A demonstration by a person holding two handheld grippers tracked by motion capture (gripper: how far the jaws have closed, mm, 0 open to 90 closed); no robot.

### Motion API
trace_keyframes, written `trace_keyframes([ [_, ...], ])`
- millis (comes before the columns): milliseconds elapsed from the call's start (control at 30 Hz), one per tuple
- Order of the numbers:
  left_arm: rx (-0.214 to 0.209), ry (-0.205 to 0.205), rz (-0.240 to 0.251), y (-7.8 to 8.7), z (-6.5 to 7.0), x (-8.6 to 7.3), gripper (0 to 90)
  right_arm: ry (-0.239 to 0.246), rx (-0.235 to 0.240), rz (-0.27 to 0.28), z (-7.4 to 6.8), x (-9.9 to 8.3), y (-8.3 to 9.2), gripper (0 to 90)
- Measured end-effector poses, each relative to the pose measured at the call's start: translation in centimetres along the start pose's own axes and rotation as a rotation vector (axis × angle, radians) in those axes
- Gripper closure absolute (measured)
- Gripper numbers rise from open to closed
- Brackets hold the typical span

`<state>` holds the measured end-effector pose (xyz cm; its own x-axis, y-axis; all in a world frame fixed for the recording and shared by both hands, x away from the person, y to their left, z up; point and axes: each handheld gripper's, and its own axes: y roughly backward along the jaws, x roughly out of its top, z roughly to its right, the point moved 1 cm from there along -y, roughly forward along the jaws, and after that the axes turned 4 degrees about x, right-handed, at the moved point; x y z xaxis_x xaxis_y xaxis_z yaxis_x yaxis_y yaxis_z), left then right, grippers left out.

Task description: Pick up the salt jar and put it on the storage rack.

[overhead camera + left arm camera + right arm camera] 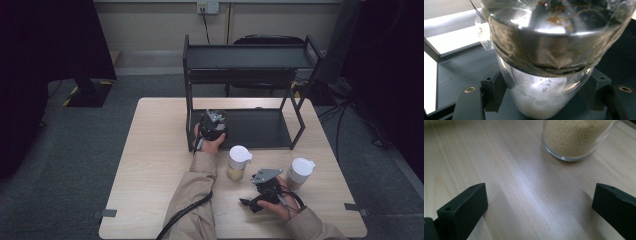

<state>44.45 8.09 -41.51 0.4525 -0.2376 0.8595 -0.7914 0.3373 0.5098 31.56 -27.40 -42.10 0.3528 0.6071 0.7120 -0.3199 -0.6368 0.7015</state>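
Nearest, the right gripper [250, 204] rests on the table [150, 165], jaws wide apart around nothing, a grain jar [576, 138] ahead. Farther off, the left gripper [212, 125] clamps a glass jar [541, 75] over the black rack's [250, 130] lower shelf.

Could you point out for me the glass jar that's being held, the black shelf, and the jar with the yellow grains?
Held glass jar [541, 97]: left gripper view, lower glass wall between the fingers.
Black shelf [245, 56]: high view, top tier's flat surface.
Jar of yellow grains [574, 137]: right gripper view, grain-filled lower body.
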Motion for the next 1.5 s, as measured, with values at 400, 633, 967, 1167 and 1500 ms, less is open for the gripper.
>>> trace_keyframes([
  [400,0.010,0.008,-0.007,-0.6,0.0,0.3,31.1,0.000,0.000,0.000,0.0,0.0,0.0,0.0],
  [633,0.024,0.016,-0.016,-1.1,0.1,0.4,31.1,0.000,0.000,0.000,0.0,0.0,0.0,0.0],
  [967,0.049,0.004,-0.033,-1.4,0.2,0.7,31.1,0.000,0.000,0.000,0.0,0.0,0.0,0.0],
  [1167,0.055,0.012,-0.035,-1.7,0.2,0.7,31.1,0.000,0.000,0.000,0.0,0.0,0.0,0.0],
  [1500,0.062,0.021,-0.041,-2.1,0.3,1.0,31.1,0.000,0.000,0.000,0.0,0.0,0.0,0.0],
])
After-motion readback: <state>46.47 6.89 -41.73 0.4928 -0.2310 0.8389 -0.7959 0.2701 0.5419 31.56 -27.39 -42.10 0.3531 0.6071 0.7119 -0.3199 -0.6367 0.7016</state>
